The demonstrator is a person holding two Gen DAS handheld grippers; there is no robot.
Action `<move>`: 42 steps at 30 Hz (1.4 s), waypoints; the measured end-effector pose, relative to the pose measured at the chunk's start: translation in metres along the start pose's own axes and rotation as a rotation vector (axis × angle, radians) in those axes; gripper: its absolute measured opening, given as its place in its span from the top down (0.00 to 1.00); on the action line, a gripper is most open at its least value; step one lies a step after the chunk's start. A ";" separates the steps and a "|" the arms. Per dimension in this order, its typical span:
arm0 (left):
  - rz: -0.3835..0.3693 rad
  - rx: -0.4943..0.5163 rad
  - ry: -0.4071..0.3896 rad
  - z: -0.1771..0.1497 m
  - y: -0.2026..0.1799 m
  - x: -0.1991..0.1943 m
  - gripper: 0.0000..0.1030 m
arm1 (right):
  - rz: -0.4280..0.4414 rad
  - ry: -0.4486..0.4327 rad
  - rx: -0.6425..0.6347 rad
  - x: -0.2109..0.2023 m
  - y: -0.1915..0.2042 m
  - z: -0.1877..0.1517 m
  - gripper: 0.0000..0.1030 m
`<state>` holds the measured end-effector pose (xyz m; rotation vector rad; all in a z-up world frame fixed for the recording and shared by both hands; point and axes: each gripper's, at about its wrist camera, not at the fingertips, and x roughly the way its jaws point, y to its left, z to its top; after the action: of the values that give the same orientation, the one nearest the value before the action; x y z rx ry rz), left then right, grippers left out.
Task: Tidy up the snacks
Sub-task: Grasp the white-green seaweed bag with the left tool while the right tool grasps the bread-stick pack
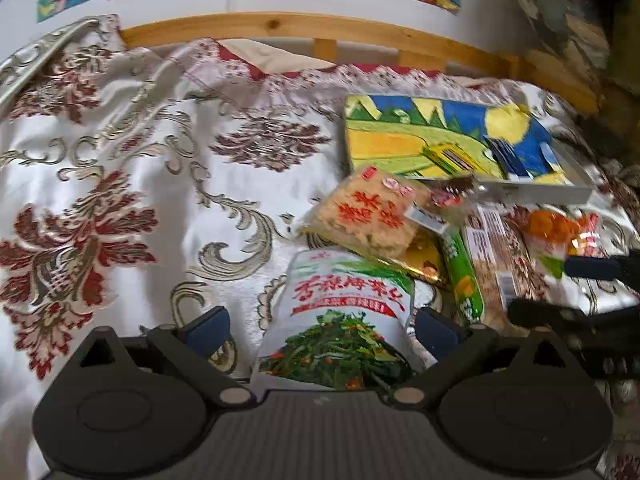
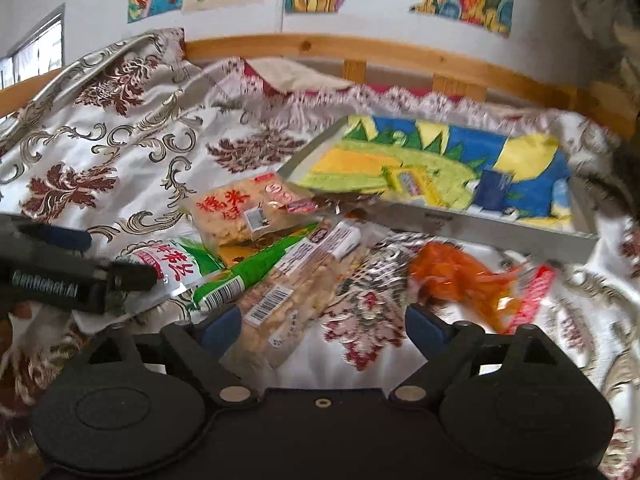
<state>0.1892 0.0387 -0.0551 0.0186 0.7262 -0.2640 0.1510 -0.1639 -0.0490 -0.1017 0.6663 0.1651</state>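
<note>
A pile of snacks lies on the patterned cloth in front of a shallow tray (image 1: 560,190) lined with a bright drawing. My left gripper (image 1: 320,330) is open, its jaws on either side of a white pickled-vegetable bag (image 1: 344,312). Beyond the bag lie a rice-cracker pack (image 1: 360,212), a green sausage stick (image 1: 464,272), a long nut bar (image 1: 492,256) and an orange snack bag (image 1: 556,226). My right gripper (image 2: 324,324) is open above the cloth, between the nut bar (image 2: 296,292) and the orange bag (image 2: 460,276). The tray (image 2: 480,232) sits behind.
A wooden bed rail (image 1: 280,28) runs along the back under a wall with drawings. The cloth (image 1: 120,160) spreads wide to the left. The left gripper's fingers (image 2: 128,274) reach in from the left edge of the right wrist view.
</note>
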 end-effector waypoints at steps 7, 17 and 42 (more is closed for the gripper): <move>-0.060 -0.029 0.023 -0.003 0.005 0.007 0.17 | 0.038 0.085 0.071 0.028 0.004 0.017 0.18; -0.053 -0.059 0.061 -0.002 0.001 0.004 0.27 | 0.110 0.169 0.175 0.029 -0.006 0.012 0.48; 0.065 0.056 0.143 -0.025 -0.048 -0.023 0.14 | 0.089 0.091 -0.025 -0.047 -0.016 -0.043 0.25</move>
<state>0.1441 0.0003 -0.0551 0.1155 0.8582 -0.2222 0.0921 -0.1910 -0.0526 -0.1039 0.7605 0.2554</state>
